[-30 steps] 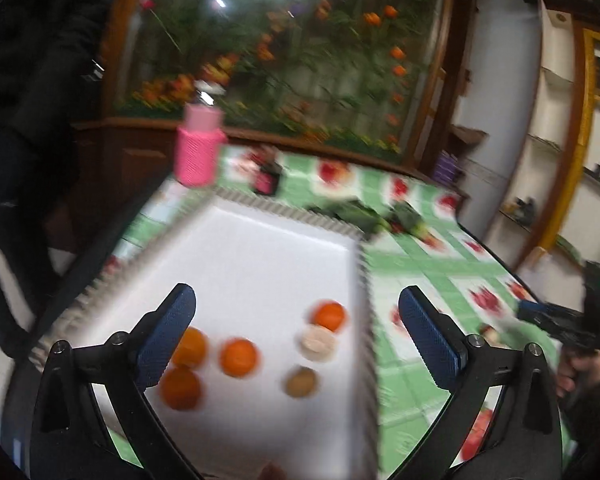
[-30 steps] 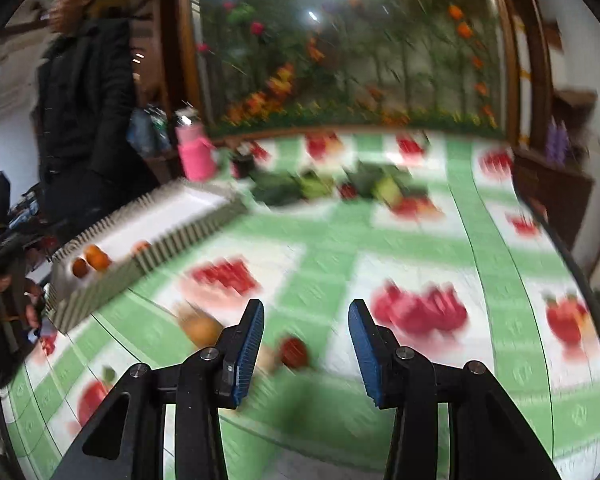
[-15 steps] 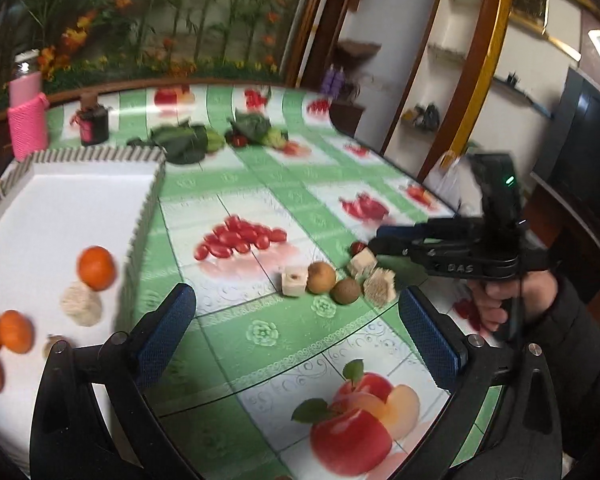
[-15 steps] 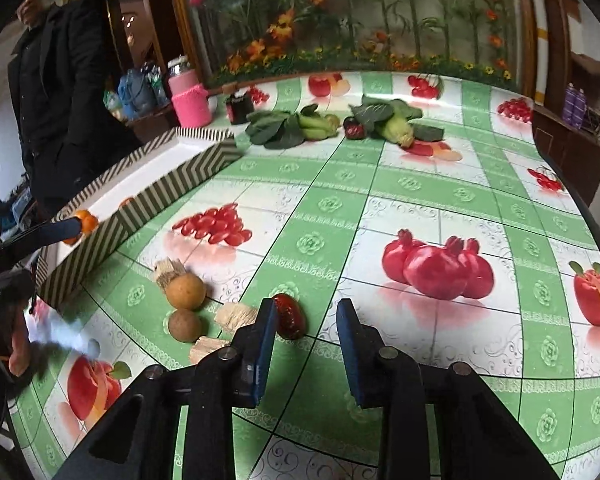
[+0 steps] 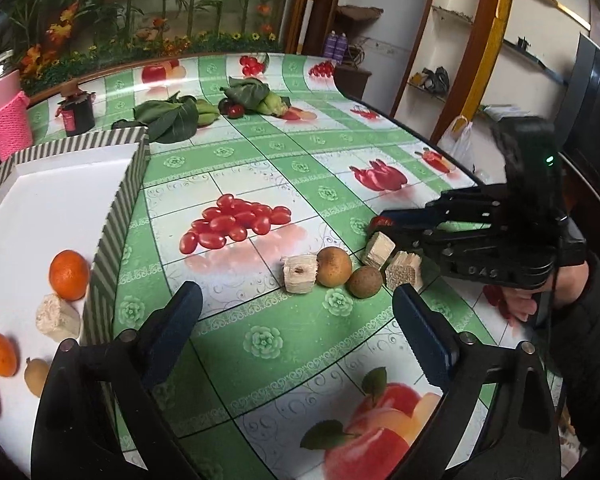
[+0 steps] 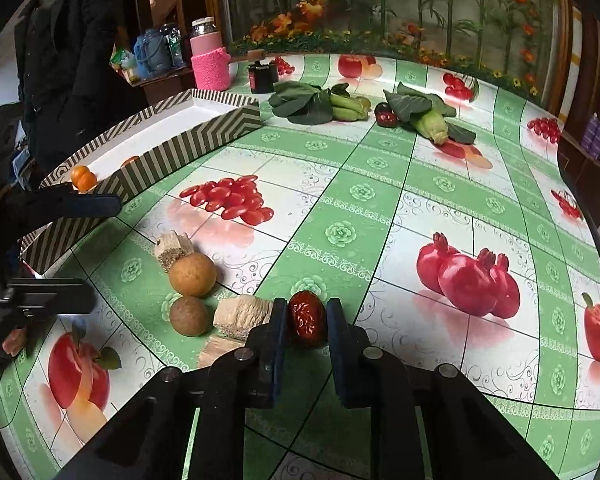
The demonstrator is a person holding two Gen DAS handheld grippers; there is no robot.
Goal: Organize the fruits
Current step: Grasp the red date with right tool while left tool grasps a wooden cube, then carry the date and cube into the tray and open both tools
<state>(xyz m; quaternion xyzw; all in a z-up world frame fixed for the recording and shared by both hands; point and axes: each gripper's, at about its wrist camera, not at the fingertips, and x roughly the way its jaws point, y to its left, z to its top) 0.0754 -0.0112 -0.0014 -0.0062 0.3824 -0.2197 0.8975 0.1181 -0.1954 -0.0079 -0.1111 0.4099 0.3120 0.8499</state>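
A wrinkled red date (image 6: pixel 306 323) lies on the green fruit-print tablecloth between the fingers of my right gripper (image 6: pixel 306 334), which stands narrowly open around it; small gaps show on both sides. Beside it lie two round brown fruits (image 6: pixel 192 274) (image 6: pixel 189 316) and several pale cut chunks (image 6: pixel 242 316). The left wrist view shows the same group (image 5: pixel 334 266) and the date (image 5: pixel 381 222) at the right gripper's tip. My left gripper (image 5: pixel 296 332) is wide open and empty above the cloth. A striped white tray (image 5: pixel 114 216) at left holds oranges (image 5: pixel 69 275) and a chunk.
Leafy greens (image 6: pixel 300 102), corn (image 6: pixel 432 124) and a dark red fruit (image 6: pixel 386 114) lie at the table's far side. A pink-sleeved bottle (image 6: pixel 210 58) and a small dark jar (image 6: pixel 262 76) stand behind the tray. A person in black stands at left.
My left gripper has swung right from over the tray to face the loose fruit. My right gripper has moved forward and narrowed so its fingers flank the date.
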